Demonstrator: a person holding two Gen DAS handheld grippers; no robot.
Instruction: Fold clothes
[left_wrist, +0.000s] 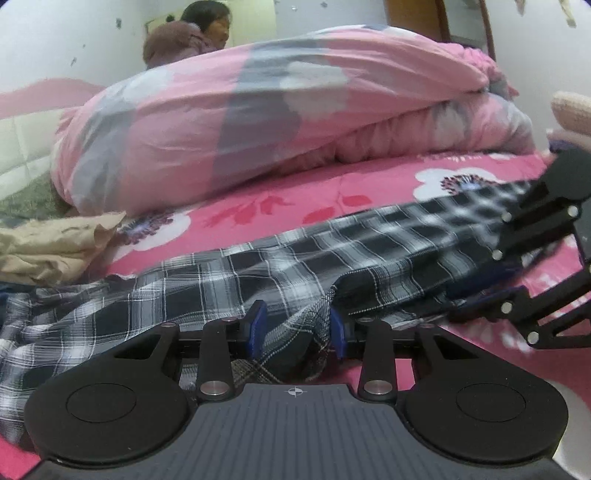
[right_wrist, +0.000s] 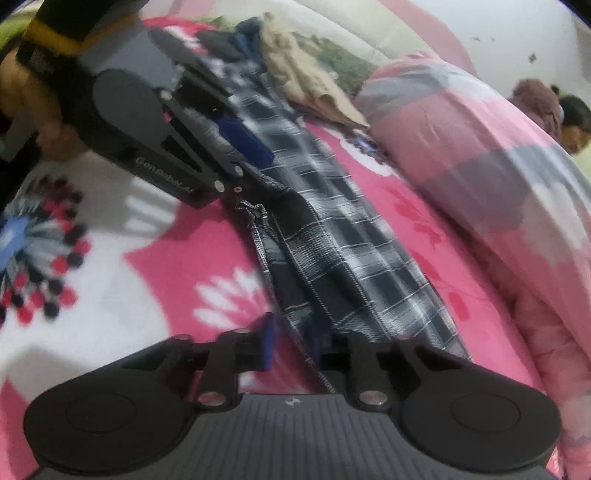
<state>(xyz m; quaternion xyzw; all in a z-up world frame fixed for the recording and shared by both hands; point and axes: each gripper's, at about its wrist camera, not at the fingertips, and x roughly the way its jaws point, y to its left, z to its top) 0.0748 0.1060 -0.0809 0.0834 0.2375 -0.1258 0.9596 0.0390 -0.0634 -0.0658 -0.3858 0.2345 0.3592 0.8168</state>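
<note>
Rolled pink quilt (left_wrist: 280, 110), floral bedsheet (left_wrist: 369, 184)

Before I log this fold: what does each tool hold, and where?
Both hold the plaid garment: left tool pinches a bunched edge; right tool grips the other end's edge.

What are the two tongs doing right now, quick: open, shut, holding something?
Left tongs: shut on the plaid garment, a fold bunched between the blue pads.
Right tongs: shut on the plaid garment's other end.
</note>
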